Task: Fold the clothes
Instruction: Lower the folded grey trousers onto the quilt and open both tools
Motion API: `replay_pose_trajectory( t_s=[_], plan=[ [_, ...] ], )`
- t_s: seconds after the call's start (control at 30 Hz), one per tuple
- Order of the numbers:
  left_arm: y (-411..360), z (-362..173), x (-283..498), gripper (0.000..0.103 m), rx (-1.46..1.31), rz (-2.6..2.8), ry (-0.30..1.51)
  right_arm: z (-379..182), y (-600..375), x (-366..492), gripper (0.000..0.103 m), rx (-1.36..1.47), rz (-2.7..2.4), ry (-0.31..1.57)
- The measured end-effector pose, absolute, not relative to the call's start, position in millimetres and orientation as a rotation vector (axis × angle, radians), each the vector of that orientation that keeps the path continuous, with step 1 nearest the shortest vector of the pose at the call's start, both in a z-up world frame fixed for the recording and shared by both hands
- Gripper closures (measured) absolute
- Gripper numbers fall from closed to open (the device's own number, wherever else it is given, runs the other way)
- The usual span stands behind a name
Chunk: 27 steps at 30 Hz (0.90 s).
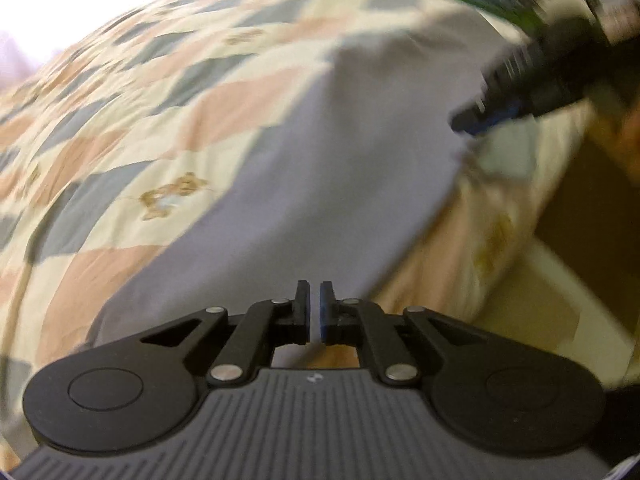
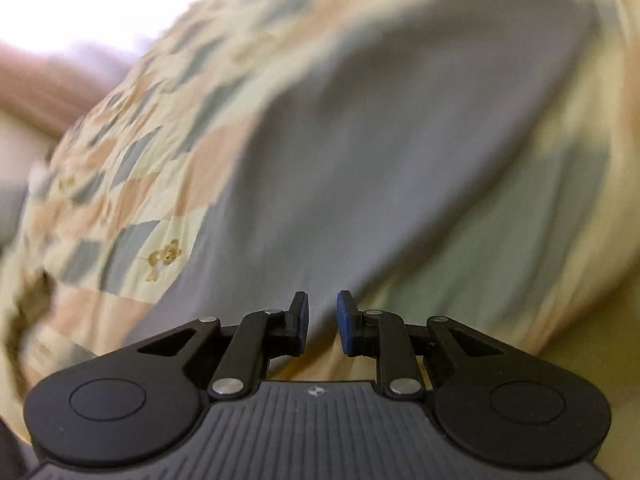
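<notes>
A grey garment point(image 1: 320, 168) is laid flat on a bed covered by a patchwork quilt point(image 1: 120, 92) of cream, peach and blue-grey squares with small bear motifs.

In the left wrist view, the garment appears as 1 long strip. Its long axis runs from the lower left, just ahead of the left hand-held gripper point(image 1: 314, 304), up toward the upper right. The far end lies near the blurred right hand-held gripper point(image 1: 480, 120), which enters from the upper right corner. Whether that gripper touches the cloth cannot be told through the motion blur.

The jaws of the left hand-held gripper are drawn together, with only a thin slit between the pads. No cloth is seen gripped between them; the garment lies beyond and below the tips.

In the right wrist view, the garment point(image 2: 380, 152) again runs on a diagonal, from the lower left to the upper right, where its end is rounded. The quilt point(image 2: 132, 168) shows along both long sides.

The jaws of the right hand-held gripper point(image 2: 322, 320) stand apart, with a clear gap between the blue pads. Nothing is held in the gap.

The bed's edge and a pale floor point(image 1: 560, 312) are seen at the right of the left wrist view. Both views are blurred.
</notes>
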<state>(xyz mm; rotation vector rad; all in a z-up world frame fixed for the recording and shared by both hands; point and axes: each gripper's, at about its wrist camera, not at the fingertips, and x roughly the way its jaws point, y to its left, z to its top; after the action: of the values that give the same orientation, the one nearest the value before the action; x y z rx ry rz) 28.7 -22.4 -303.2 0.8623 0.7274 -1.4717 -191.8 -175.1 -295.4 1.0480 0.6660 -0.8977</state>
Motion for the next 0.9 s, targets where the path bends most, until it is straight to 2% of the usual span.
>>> replay_pose_trajectory(
  t_s=[0.07, 0.13, 0.23, 0.3, 0.4, 0.47, 0.5, 0.6, 0.7, 0.77, 0.83, 0.9],
  plan=[
    [-33.5, -313.4, 37.1, 0.098, 0.817, -1.419, 0.808, -295.7, -185.5, -169.0, 0.081, 0.872, -0.887, 0.732],
    [-43.3, -330.7, 46.3, 0.097, 0.802, -1.354, 0.915, -308.8, -185.4, -149.6, 0.074, 0.688, -0.854, 0.855],
    [-38.7, -340.7, 52.7, 0.097, 0.769, -1.288, 1.009, -329.2, -172.8, -145.7, 0.074, 0.523, -0.821, 1.021],
    [-35.7, -331.4, 55.9, 0.096, 0.724, -1.257, 1.049, -329.1, -168.5, -153.7, 0.073, 0.511, -0.824, 1.050],
    [-35.7, -326.1, 62.5, 0.096, 0.641, -1.179, 1.132, -310.5, -171.0, -175.7, 0.071, 0.539, -0.842, 0.984],
    [-41.9, -330.7, 64.5, 0.096, 0.651, -1.094, 1.194, -303.8, -182.1, -180.1, 0.063, 0.536, -0.846, 0.946],
    [-46.4, -333.3, 66.5, 0.096, 0.661, -1.047, 1.234, -308.1, -189.5, -180.4, 0.055, 0.544, -0.842, 0.967],
    [-56.3, -316.7, 64.7, 0.095, 0.682, -0.970, 1.298, -326.0, -211.6, -183.7, 0.056, 0.632, -0.842, 1.099],
    [-56.8, -279.0, 62.1, 0.077, 0.659, -0.958, 1.273, -303.2, -221.9, -198.1, 0.056, 0.739, -0.859, 1.047],
    [-57.0, -252.6, 60.2, 0.076, 0.636, -0.956, 1.245, -278.2, -222.4, -202.6, 0.054, 0.739, -0.853, 1.016],
    [-56.9, -226.8, 58.3, 0.069, 0.613, -0.959, 1.222, -253.4, -220.9, -206.5, 0.043, 0.758, -0.840, 0.982],
    [-57.3, -205.1, 56.1, 0.066, 0.610, -0.956, 1.199, -230.2, -219.0, -208.2, 0.037, 0.779, -0.837, 0.950]
  ],
)
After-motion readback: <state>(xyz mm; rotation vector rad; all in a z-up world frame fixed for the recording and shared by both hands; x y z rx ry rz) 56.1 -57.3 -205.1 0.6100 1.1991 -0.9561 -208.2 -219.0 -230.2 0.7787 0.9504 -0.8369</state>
